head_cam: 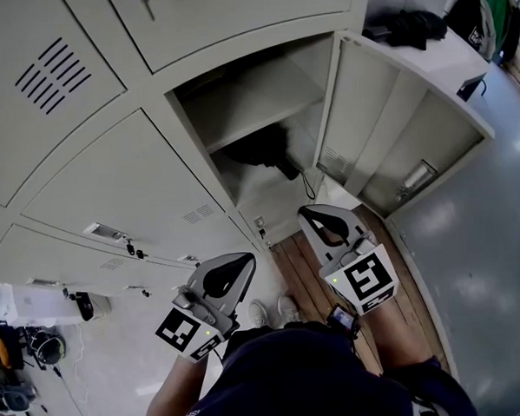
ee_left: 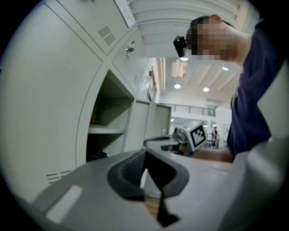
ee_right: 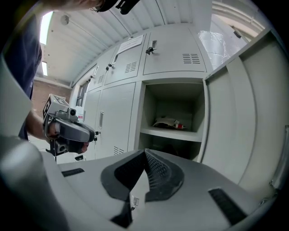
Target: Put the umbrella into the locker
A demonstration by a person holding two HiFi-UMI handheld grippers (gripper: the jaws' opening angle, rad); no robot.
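The umbrella (head_cam: 259,147), a folded black bundle, lies under the shelf (head_cam: 254,103) of the open locker (head_cam: 268,198). Left tool (ee_left: 145,153) and right tool (ee_right: 145,152) are both closed and empty.

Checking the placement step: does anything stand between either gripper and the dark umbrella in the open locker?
Nothing visible does. The umbrella lies under the shelf in the open locker, whose door is swung aside to the right. The left gripper and right gripper are shut and empty, short of the opening.
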